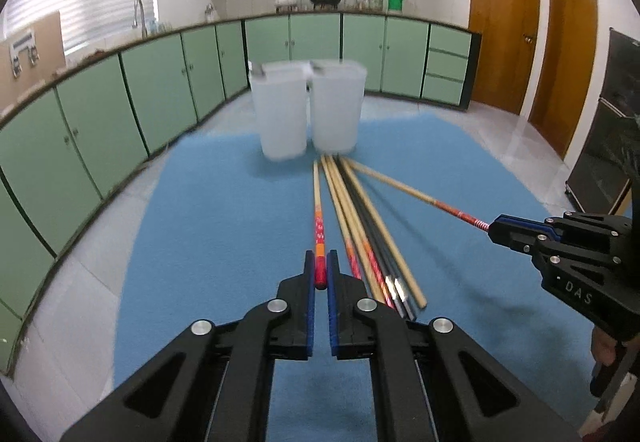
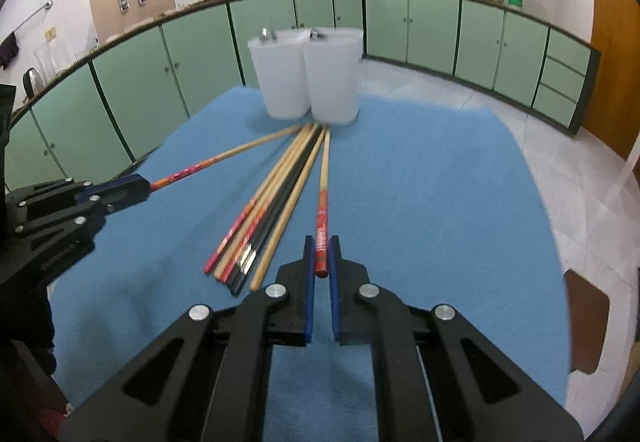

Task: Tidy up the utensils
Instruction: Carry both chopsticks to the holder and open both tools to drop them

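Observation:
Several chopsticks lie in a fan on a blue mat, tips toward two translucent white cups. My left gripper is shut on the red end of one chopstick at the fan's left. My right gripper is shut on the red end of another chopstick at the fan's right. The right gripper also shows in the left wrist view, and the left gripper in the right wrist view. The cups hold metal utensils whose tips show at the rims.
The blue mat covers a table; its edges drop to a tiled floor. Green kitchen cabinets run along the back and left. A wooden door is at the right. A brown chair stands by the table's right edge.

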A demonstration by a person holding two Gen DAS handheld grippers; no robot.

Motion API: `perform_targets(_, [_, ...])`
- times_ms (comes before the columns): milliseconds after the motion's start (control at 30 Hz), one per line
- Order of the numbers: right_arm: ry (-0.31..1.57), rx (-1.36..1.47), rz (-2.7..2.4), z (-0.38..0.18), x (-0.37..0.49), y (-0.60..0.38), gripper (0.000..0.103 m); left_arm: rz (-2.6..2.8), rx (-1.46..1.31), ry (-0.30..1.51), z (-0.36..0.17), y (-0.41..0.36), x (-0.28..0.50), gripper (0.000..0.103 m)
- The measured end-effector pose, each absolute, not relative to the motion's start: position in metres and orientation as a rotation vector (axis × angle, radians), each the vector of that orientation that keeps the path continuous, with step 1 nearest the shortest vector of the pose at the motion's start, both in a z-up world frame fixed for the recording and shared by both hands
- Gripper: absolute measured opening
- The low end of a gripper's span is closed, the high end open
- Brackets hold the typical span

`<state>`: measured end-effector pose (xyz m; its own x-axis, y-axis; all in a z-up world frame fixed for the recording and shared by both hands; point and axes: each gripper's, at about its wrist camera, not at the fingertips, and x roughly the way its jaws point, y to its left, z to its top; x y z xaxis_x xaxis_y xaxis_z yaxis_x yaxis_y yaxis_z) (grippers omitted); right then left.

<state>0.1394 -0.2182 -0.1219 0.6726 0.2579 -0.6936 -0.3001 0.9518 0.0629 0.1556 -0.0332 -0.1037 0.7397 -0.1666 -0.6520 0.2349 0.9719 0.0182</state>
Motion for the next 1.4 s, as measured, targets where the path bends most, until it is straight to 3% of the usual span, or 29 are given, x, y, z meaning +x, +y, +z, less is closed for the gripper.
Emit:
perform_targets(400, [0.649, -0.034, 0.357, -0.04, 0.158, -0.231, 0.005, -0.273, 0.107, 0.536, -0.024, -0.035, 0.168, 0.005])
perform_targets(900, [0.6, -0.11, 0.463, 0.042, 0.22, -0.219, 0.005, -0.333, 0.086, 0.472, 0.026, -0.033, 0.222, 0.005])
perform_targets(1400, [0.478, -0.044, 0.509, 0.134, 0.285, -0.22, 0.005, -0.348, 0.08, 0.264, 0.112, -0.029, 0.252, 0.005])
